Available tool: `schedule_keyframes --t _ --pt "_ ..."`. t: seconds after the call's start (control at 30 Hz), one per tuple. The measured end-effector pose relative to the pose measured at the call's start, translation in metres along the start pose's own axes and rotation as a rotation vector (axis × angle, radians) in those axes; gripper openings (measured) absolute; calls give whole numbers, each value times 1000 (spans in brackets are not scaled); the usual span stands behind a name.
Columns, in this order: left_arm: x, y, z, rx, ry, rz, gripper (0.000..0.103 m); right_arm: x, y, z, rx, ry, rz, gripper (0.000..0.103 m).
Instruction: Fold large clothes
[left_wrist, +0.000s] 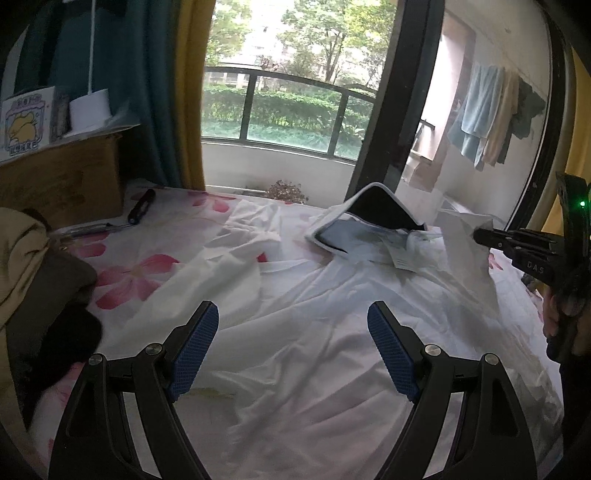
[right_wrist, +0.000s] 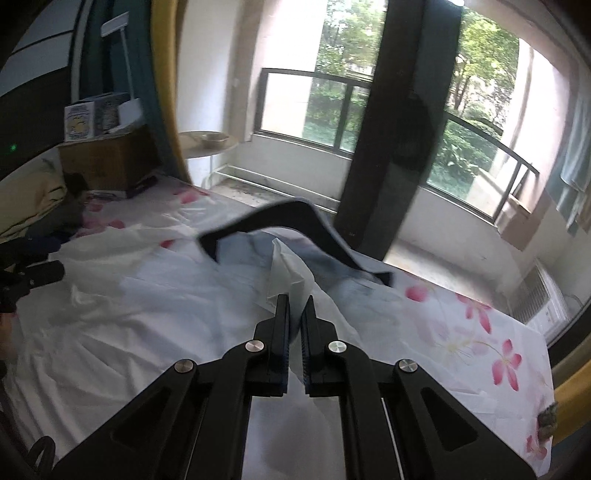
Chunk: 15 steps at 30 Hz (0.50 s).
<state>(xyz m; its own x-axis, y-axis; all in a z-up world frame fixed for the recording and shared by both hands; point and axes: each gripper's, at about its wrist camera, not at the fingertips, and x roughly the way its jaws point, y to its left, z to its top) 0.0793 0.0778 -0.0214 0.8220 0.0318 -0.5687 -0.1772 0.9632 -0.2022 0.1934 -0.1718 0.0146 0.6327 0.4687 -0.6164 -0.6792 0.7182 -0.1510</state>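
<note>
A large white garment (left_wrist: 295, 314) lies spread and wrinkled on the flowered bed sheet (left_wrist: 147, 273). Its dark-lined collar (left_wrist: 376, 210) stands up at the far side. My left gripper (left_wrist: 293, 314) is open and empty, hovering over the garment's middle. My right gripper (right_wrist: 295, 302) is shut on a fold of the white garment (right_wrist: 288, 273) and lifts it off the bed; it shows at the right edge of the left wrist view (left_wrist: 480, 236). The dark collar (right_wrist: 295, 218) rises behind the held fold.
A cardboard box (left_wrist: 62, 181) with small boxes on top stands at the back left. A beige and dark clothes pile (left_wrist: 37, 266) lies at the left. A dark tool (left_wrist: 142, 206) lies by the box. A window and balcony lie beyond the bed.
</note>
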Motion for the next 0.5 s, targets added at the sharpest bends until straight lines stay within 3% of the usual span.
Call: schedule_keyframes --t 0.5 --pt "-8 60 -7 -84 -10 -14 86 33 94 24 -70 49 129 5"
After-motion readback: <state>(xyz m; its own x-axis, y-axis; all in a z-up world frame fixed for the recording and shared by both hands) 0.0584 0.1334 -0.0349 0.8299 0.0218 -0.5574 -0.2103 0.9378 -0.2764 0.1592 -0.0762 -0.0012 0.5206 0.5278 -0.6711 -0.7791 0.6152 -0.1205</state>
